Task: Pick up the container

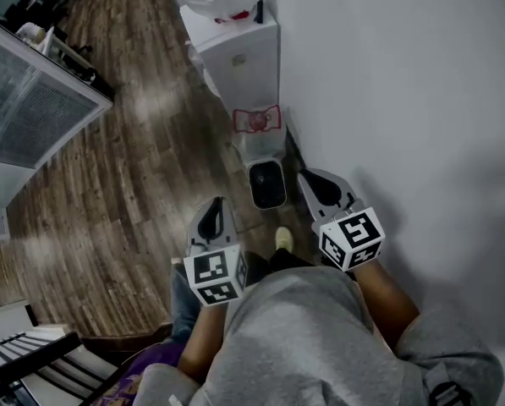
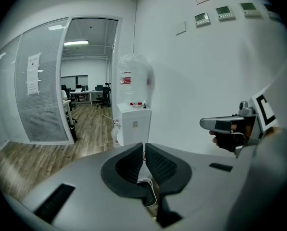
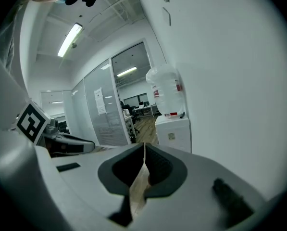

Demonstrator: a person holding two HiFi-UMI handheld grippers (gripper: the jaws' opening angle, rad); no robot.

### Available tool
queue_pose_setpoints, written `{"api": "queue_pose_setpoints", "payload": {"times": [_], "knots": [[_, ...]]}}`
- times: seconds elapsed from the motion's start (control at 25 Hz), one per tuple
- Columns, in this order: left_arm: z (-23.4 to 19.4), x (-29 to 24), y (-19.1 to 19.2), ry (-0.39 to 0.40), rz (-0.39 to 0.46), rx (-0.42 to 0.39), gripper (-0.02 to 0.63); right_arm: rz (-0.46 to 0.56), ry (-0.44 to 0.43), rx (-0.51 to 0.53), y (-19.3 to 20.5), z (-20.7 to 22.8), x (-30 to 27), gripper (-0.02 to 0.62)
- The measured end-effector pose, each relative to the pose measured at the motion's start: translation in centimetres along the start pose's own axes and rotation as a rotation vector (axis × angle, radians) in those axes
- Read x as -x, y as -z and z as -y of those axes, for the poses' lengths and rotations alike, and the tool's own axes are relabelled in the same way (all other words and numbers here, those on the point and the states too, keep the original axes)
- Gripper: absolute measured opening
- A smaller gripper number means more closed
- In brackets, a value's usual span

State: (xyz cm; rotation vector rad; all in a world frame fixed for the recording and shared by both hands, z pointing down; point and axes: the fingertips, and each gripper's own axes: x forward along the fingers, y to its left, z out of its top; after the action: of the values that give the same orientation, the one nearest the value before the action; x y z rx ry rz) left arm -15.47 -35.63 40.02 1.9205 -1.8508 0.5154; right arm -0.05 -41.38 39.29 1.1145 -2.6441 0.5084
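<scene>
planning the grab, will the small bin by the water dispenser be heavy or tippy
The bin looks small and open-topped, so probably light; contents are hidden. Its thin rim may flex if pinched. On the smooth floor it may slide.

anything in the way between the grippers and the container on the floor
Nothing visible does. The container stands before the water dispenser, with only open floor between it and the left gripper and right gripper, both shut.

Wood-plank floor (image 1: pixel 134 167), plain white wall (image 1: pixel 404 83), frosted glass partition (image 2: pixel 42 100).
</scene>
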Motion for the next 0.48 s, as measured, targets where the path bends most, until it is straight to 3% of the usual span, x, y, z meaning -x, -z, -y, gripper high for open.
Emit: {"api": "queue_pose_setpoints", "payload": {"times": [0.48], "knots": [[-3.8, -2.7, 1.4, -0.015, -0.068, 0.021, 0.029, -0.094, -0.013, 0.086, 1.3, 1.4, -5.7, 0.026]]}}
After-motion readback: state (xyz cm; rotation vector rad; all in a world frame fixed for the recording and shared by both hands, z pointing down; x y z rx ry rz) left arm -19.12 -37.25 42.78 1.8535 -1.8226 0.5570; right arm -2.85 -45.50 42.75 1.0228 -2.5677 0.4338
